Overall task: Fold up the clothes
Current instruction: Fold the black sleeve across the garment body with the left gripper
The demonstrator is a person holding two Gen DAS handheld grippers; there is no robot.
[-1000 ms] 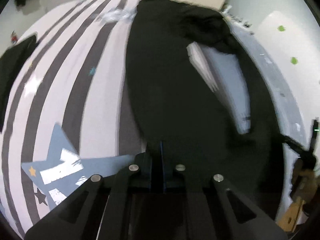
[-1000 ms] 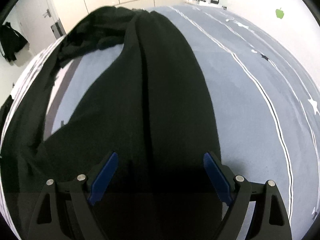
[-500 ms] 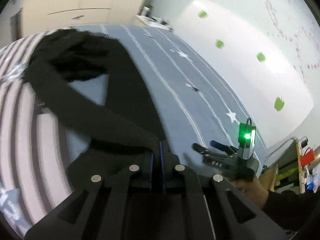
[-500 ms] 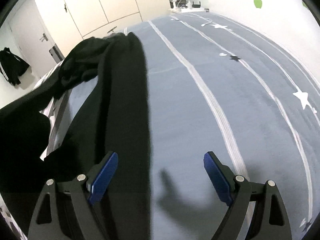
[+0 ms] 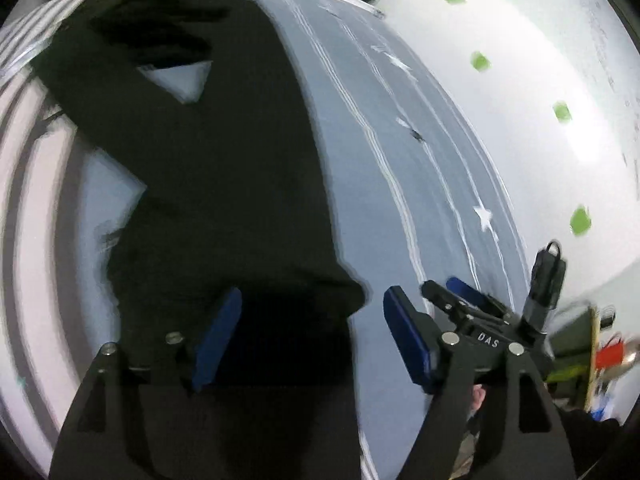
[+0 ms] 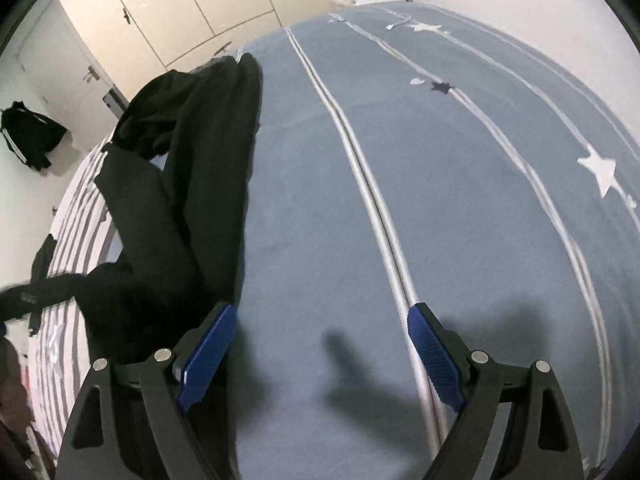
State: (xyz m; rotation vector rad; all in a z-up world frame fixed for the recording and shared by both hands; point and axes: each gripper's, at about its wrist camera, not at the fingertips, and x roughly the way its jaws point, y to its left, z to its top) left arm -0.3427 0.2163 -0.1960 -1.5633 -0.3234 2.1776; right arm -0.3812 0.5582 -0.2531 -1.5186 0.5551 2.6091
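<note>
I see the black cloth garment (image 6: 200, 184), long and narrow like a pair of trousers, lying on the blue-grey bedspread with white lines and stars (image 6: 440, 200). In the right wrist view its long axis runs from the lower left of the frame up toward the upper middle, where the far end sits in a bunched heap before the cream wardrobe doors (image 6: 192, 12). A second strip of it crosses the main length at a slant. In the left wrist view the same garment (image 5: 224, 184) fills the centre-left, running from the bottom edge up to the crumpled end at upper left, with its near end spread flat under my left gripper (image 5: 312, 336).

That gripper's jaws have just been opening; the blue pads now stand well apart above the cloth and clamp nothing. My right gripper (image 6: 320, 352) is wide open over bare bedspread, just right of the garment's edge, holding nothing. It also shows at the lower right of the left view (image 5: 460, 300). A grey-and-white striped sheet (image 6: 76, 216) lies at the left.
</note>
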